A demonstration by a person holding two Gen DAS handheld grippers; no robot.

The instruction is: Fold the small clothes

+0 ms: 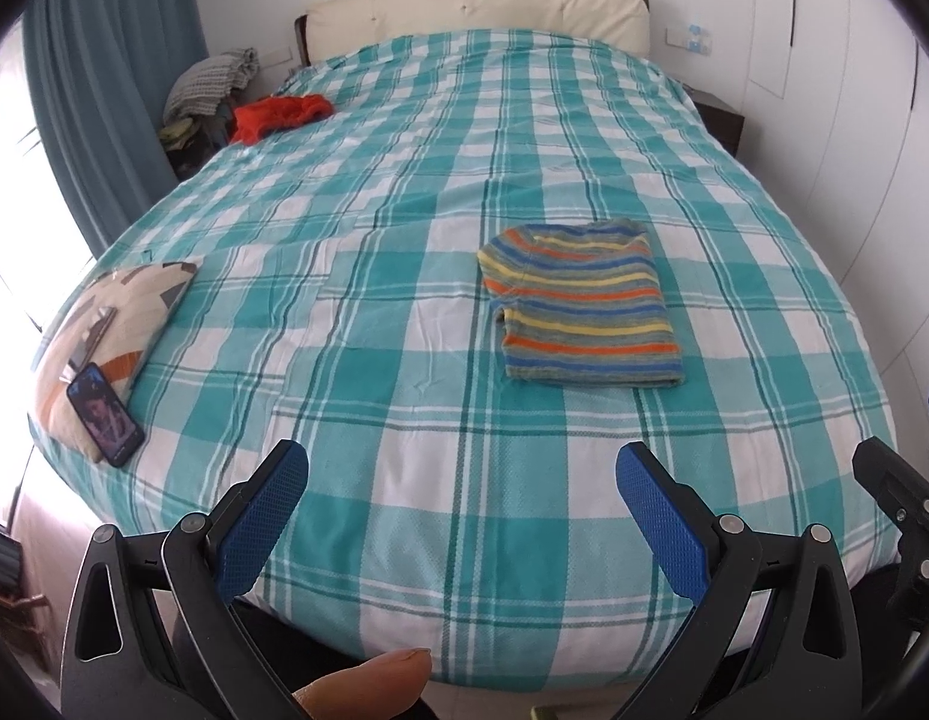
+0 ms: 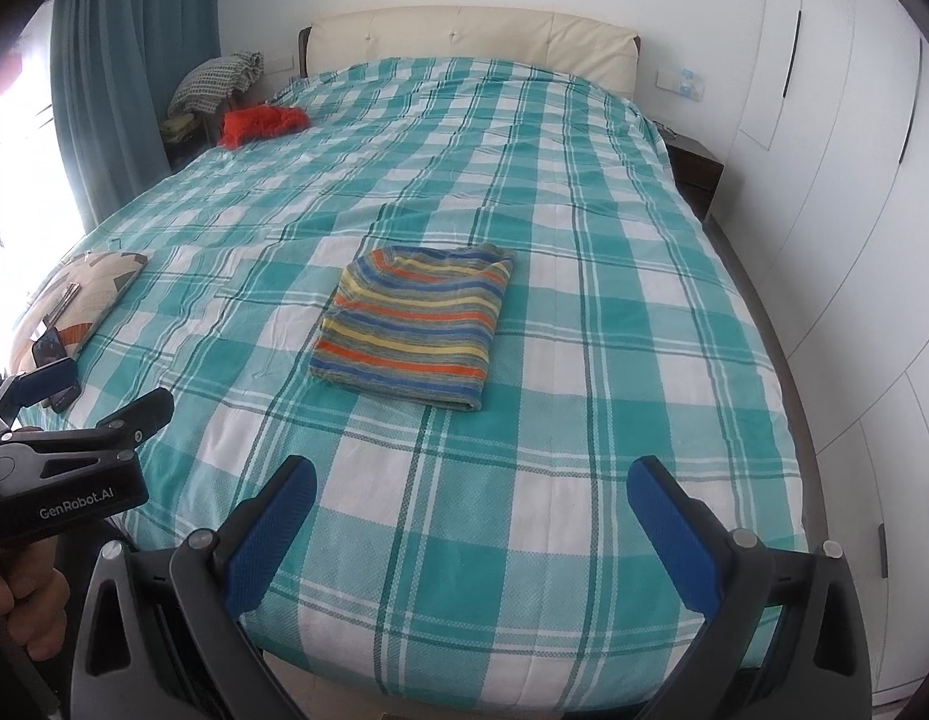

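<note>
Folded striped top (image 1: pixel 584 306) on bed (image 1: pixel 404 192), both grippers' fingers (image 1: pixel 266 516) apart, empty

teal curtain (image 1: pixel 104 60), white wardrobe (image 2: pixel 836 120), cream headboard (image 1: pixel 476 3).

Teal-and-white checked bedspread (image 1: pixel 404 312), orange-blue-yellow-grey striped folded garment (image 1: pixel 584 306), red garment (image 1: pixel 278 114), blue gripper pads (image 2: pixel 266 534).

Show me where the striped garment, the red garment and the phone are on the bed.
striped garment (image 2: pixel 413 330), right wrist view, middle of its folded top face.
red garment (image 1: pixel 278 114), left wrist view, centre of the crumpled heap.
phone (image 1: pixel 104 414), left wrist view, middle of its screen.
</note>
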